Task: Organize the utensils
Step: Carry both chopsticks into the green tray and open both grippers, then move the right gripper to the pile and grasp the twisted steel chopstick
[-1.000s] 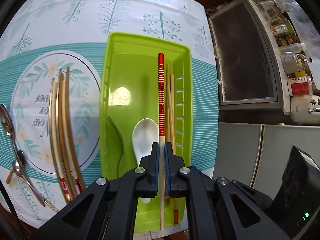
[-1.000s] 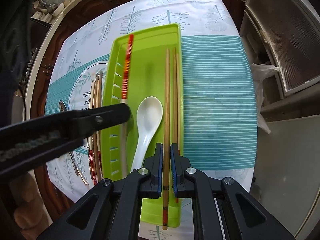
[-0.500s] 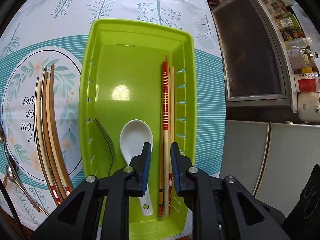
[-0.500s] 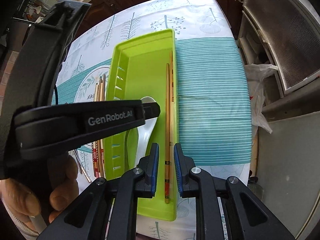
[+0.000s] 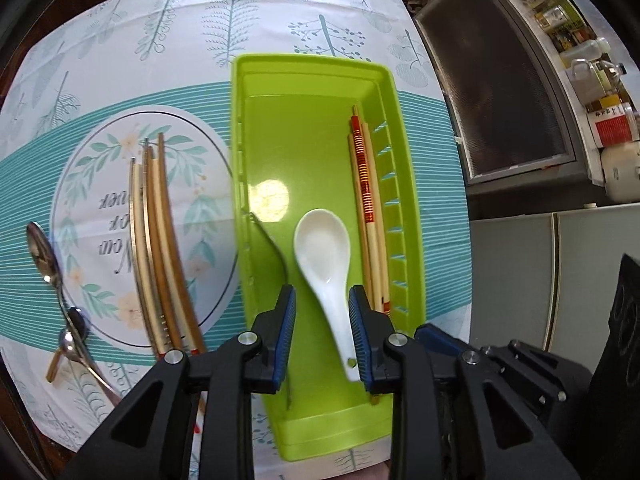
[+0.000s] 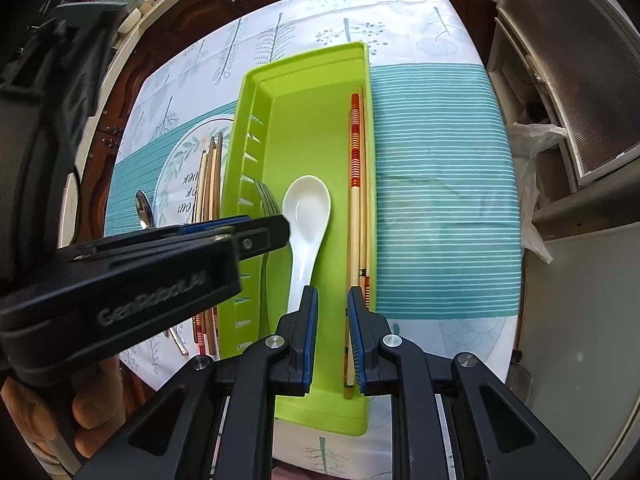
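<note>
Room: kitchen counter (image 5: 432,216) with a white and teal leaf cloth over it, dark cupboards at the side.
Tray: green tray (image 5: 412,184) sits in the middle of the cloth, long way on.
In the tray: white spoon (image 5: 324,248) in the middle, a fork (image 5: 272,240) by the left wall, and chopsticks (image 5: 366,184) lying together along the right wall, one with red and gold bands.
Not yet in: more chopsticks (image 5: 154,240) lie on the round flower print left of the tray, and metal spoons (image 5: 52,272) lie further left on the cloth.
Left gripper (image 5: 322,334): jaws are spread apart and hold nothing; the white spoon's handle lies between them, not squeezed.
Right gripper (image 6: 333,330): jaws are spread apart too, with nothing in them, low over the near end of the tray, just beside the chopstick ends.
Step now, I think: go for the next chopstick on the flower print.
How to do it well: come down over one stick only, with the jaws across it, not along it. Grab near the middle so it does not tip. Squeeze softly, lift flat, and lay it beside the other sticks, clear of the white spoon.
Watch out: the loose sticks touch each other, so two may come up at once.
</note>
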A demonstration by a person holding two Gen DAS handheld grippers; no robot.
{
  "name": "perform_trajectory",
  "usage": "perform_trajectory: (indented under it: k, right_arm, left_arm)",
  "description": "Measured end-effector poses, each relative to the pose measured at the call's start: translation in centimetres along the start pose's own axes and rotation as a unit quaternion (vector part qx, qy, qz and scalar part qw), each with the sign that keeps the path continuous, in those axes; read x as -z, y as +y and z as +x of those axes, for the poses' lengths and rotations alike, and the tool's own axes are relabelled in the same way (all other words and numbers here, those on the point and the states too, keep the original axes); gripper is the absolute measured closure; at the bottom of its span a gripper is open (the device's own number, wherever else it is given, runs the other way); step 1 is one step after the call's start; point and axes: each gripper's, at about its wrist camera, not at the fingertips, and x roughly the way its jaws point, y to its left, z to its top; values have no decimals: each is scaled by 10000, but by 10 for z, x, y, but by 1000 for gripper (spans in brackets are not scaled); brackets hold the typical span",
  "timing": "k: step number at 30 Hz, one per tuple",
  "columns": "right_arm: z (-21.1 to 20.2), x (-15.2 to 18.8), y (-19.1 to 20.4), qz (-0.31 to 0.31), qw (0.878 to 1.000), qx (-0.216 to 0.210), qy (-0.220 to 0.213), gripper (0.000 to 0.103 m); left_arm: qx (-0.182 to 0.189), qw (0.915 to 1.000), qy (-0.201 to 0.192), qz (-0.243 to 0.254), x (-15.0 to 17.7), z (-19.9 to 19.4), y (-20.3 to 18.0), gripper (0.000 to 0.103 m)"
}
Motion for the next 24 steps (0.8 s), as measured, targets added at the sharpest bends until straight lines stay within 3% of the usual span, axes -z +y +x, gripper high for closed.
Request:
perform_trajectory:
  k: [4, 24]
  right_arm:
    - [2, 1, 9, -13, 10000, -22, -10, 87]
    - [7, -8, 90, -142, 9997, -201, -48, 82]
  left_arm:
    - [-145, 9997, -163, 126, 8, -15, 11, 62]
    - [-526, 9969, -460, -348, 47, -71, 139, 62]
